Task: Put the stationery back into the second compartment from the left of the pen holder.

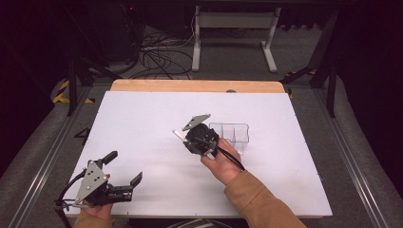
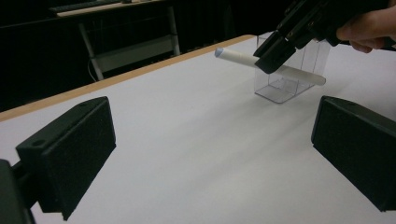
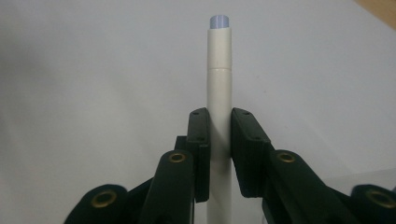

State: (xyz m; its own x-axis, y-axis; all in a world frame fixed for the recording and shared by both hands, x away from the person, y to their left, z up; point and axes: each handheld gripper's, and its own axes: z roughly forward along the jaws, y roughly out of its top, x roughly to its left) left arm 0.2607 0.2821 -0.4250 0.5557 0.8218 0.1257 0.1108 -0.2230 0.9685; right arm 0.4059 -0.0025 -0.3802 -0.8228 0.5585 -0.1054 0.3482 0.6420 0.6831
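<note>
Our right gripper (image 3: 219, 140), clenched on a white cylindrical marker (image 3: 219, 84), partly hides the clear plastic divided box (image 1: 234, 132). Left gripper (image 1: 124, 167) released, near table's front edge.

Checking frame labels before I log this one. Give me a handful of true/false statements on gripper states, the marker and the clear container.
1. The right gripper is shut on the white marker. True.
2. The left gripper holds the marker. False: its jaws stand wide apart with nothing between them, near the table's front left corner.
3. The marker lies flat on the white table. False: in the left gripper view it is held in the air, roughly level, clear of the surface.
4. The clear plastic container stands on the table next to the right gripper. True.
5. The marker is already inside the container. False: it passes in front of the container, outside its walls.
</note>
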